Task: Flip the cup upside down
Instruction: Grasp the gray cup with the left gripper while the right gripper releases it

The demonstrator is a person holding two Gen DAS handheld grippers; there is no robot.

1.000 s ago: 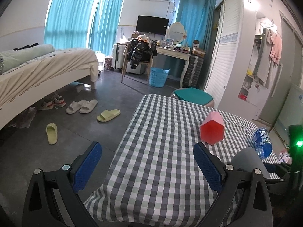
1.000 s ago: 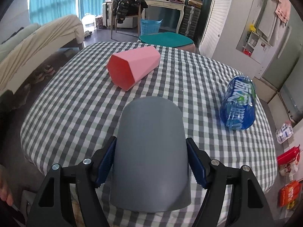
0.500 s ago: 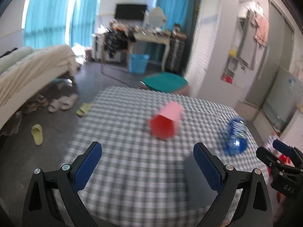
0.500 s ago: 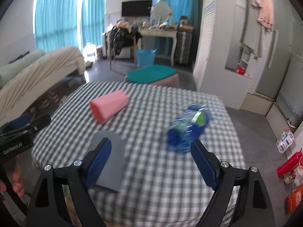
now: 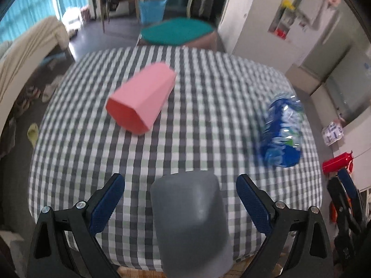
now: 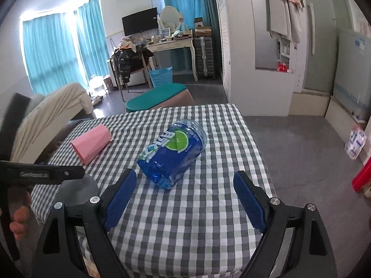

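A grey cup stands upside down near the front edge of the checked table. My left gripper is open, its blue pads on either side of the cup and apart from it. A pink hexagonal cup lies on its side further back, its mouth towards me. My right gripper is open and empty over the table's right part, pointing at a blue plastic bottle. The grey cup shows at the left in the right wrist view, under the left gripper's body.
The blue bottle lies on its side right of the grey cup. The pink cup lies left of the bottle. A teal stool stands behind the table. A bed is at the left. Red items lie on the floor at the right.
My right gripper let go of the grey cup and swung right towards the bottle. My left gripper moved in from the left and now straddles the grey cup.
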